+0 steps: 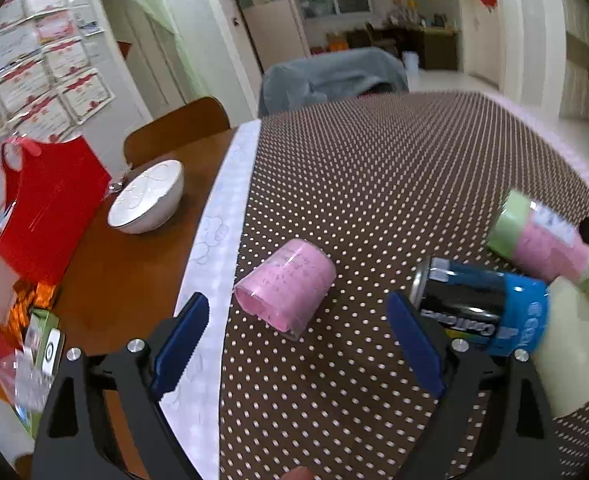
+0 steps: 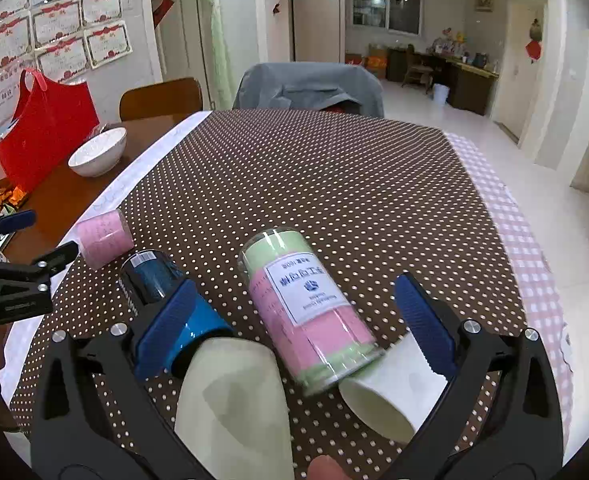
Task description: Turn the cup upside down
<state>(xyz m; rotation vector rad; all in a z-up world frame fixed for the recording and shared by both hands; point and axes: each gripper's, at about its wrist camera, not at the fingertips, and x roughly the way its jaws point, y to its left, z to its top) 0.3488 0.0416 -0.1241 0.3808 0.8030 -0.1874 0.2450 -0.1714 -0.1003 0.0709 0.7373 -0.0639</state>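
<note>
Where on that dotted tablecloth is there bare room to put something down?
The far half of the dotted cloth is bare, from the pink cup and the labelled canister up to the draped chair. The near edge is crowded: blue can, pale cup, white paper cup, and both tongs.

We see a glossy metal can, a matt paper cup, a clear shiny plastic tube, a glazed white bowl, polished wood at the table's left edge, and a dotted cloth.
</note>
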